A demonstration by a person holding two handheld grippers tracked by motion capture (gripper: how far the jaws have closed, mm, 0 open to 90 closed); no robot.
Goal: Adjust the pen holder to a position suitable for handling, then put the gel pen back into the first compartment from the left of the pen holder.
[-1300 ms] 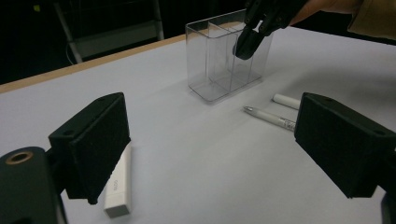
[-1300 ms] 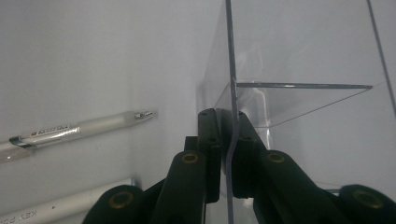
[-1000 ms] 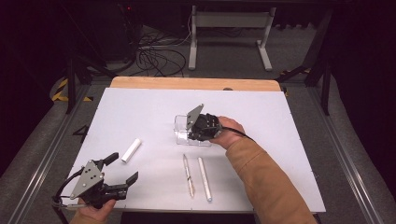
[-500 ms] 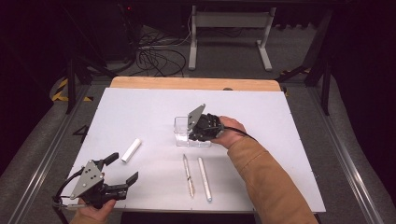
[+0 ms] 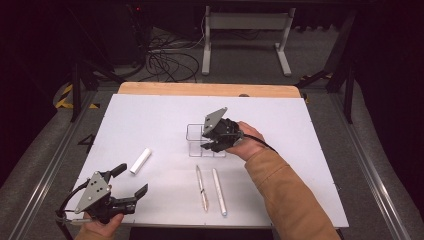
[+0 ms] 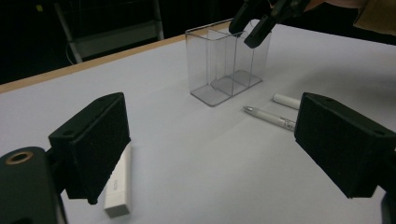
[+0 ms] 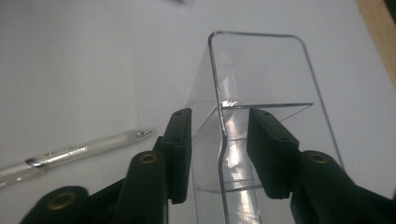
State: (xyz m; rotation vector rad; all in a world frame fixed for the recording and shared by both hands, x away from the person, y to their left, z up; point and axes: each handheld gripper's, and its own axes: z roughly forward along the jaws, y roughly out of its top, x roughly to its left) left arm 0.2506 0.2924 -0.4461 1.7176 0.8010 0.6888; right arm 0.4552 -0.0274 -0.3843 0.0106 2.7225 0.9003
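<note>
A clear plastic box [image 5: 196,134] with inner dividers stands mid-table. My right gripper [image 5: 207,145] reaches into it from the right. In the right gripper view the jaws [image 7: 218,140] straddle the box's upright wall [image 7: 261,70] with a gap on each side; they have just been opening, with the wall between them. My left gripper [image 5: 131,181] rests open at the near left corner, nothing between its pads [image 6: 95,140]. A white stick [image 5: 140,160] lies just beyond it, close to the left pad in the left gripper view [image 6: 116,186].
Two pale pens [image 5: 201,187] [image 5: 218,191] lie side by side in front of the box; one pen [image 7: 70,151] lies left of the right jaws. A wooden strip [image 5: 210,89] borders the table's far edge. Cables and a metal stand sit on the floor beyond.
The right gripper's jaws have parted a little at the box's wall. Both hands have stayed about where they were, and the pens and stick have not moved.
</note>
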